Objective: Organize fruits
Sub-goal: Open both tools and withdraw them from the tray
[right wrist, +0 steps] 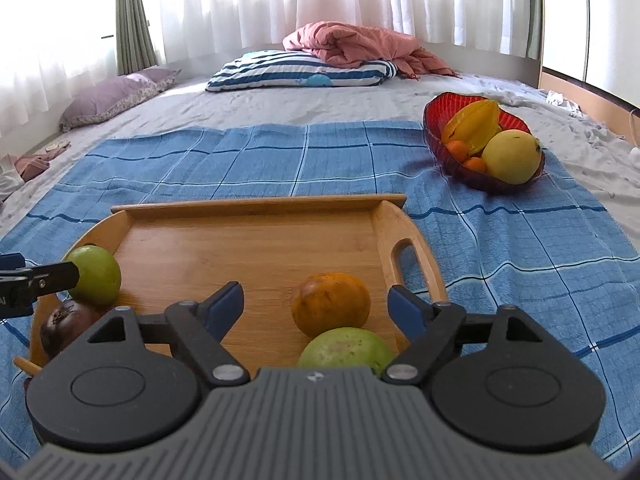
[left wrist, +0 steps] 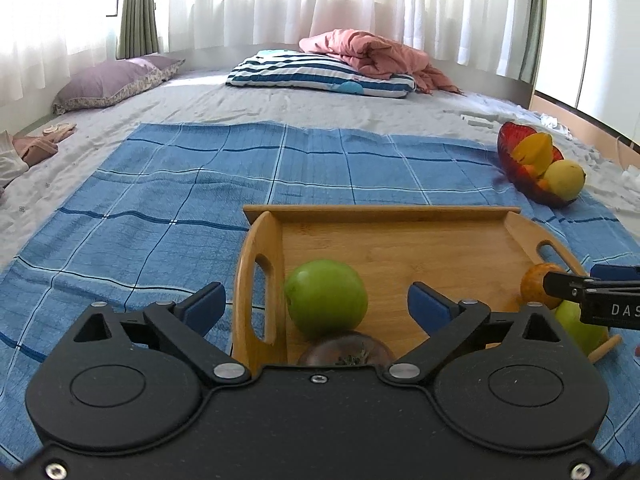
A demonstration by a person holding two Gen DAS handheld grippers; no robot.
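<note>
On the far left, a purple pillow [right wrist: 116, 96] is lying on the bed [right wrist: 280, 108]. A blue checked cloth [right wrist: 200, 168] is lying spread over the bed, and a flat wooden tray with cut-out handles [right wrist: 248, 240] is sitting on it.

The left hand-held gripper [left wrist: 316, 304] is hanging over the left end of the tray. Its blue fingers [left wrist: 204, 306] are standing wide apart and holding nothing. A round green fruit [left wrist: 326, 300] is sitting on the tray between them, and neither finger is touching it. A dark purple round fruit [right wrist: 68, 326] is lying just beside the green one, nearer the camera.

The right hand-held gripper [right wrist: 316, 306] is hanging over the right end of the tray. Its fingers [right wrist: 408, 310] are also wide apart and gripping nothing. A round orange fruit with a brown patch [right wrist: 332, 304] is sitting between them, not touched. A pale green fruit [right wrist: 346, 348] is lying against it on the near side.

Further right, off the tray, a red glass bowl [right wrist: 440, 114] is resting on the cloth. It is holding a yellow star fruit [right wrist: 476, 124], a big yellow round fruit [right wrist: 510, 156] and small orange fruits [right wrist: 458, 149].
</note>
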